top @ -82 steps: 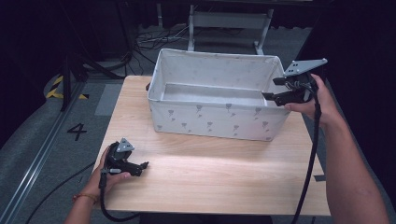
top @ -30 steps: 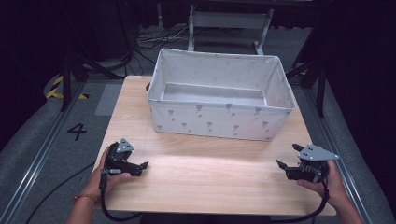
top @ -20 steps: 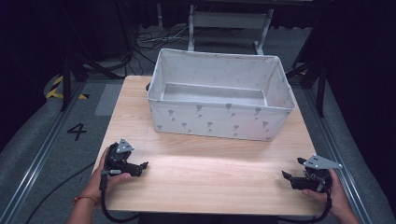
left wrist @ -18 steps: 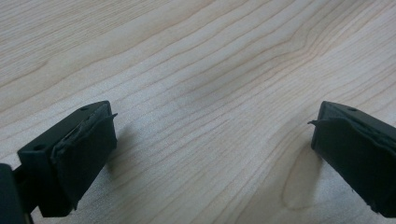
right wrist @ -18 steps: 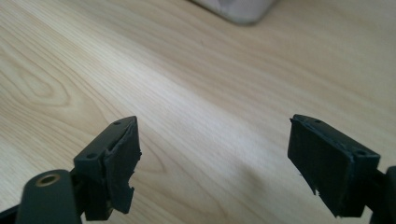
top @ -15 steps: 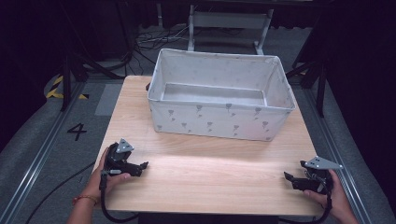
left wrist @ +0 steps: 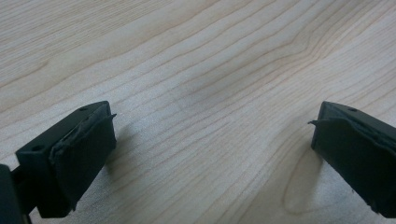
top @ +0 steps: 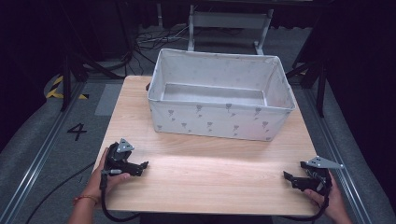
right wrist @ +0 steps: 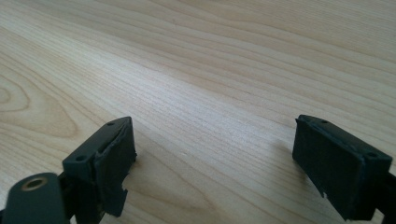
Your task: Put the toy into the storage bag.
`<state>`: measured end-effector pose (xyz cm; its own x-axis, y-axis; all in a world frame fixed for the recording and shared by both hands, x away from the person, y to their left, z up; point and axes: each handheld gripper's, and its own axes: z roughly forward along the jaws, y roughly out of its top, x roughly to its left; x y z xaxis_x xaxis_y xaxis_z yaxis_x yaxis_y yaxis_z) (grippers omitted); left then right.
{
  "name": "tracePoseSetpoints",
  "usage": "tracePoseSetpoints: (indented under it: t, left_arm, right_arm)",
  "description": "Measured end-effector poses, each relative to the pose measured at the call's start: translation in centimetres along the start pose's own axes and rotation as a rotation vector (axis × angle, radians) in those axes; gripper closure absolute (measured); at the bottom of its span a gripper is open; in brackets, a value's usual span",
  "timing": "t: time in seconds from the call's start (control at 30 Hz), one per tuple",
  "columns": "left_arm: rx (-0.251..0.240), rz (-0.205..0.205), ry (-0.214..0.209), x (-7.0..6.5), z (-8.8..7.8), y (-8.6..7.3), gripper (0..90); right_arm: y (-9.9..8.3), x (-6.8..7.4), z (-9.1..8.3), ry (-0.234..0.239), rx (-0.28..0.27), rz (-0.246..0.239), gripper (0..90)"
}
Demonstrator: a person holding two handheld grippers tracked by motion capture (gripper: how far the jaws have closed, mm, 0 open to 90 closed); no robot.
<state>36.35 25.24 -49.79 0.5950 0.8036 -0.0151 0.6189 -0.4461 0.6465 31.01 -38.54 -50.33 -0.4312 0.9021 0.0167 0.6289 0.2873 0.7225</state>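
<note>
While one white patterned fabric bin [top: 219,100] sits at twelve o'clock on the light wooden table [top: 210,179], two black tongs, left [top: 140,167] at eight o'clock and right [top: 290,178] at four with jaws just opening, gape wide, holding nothing.

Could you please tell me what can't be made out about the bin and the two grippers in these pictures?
- Bin: the near strip of its floor, high view, hidden by its front wall.
- Dark thing at the bin's back left corner: high view, mostly hidden by the bin.
- Left gripper, right gripper: their undersides, high view, hidden by their own bodies.
</note>
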Motion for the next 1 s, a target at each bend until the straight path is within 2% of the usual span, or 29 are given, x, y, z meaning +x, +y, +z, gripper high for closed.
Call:
tracePoseSetpoints:
  t: [1.0]
  left_arm:
    - [0.001, -0.015, 0.007, -0.02, 0.38, 0.42, 0.2]
  right_arm:
    - [0.02, 0.10, 0.02, -0.009, 0.001, 0.006, 12.0]
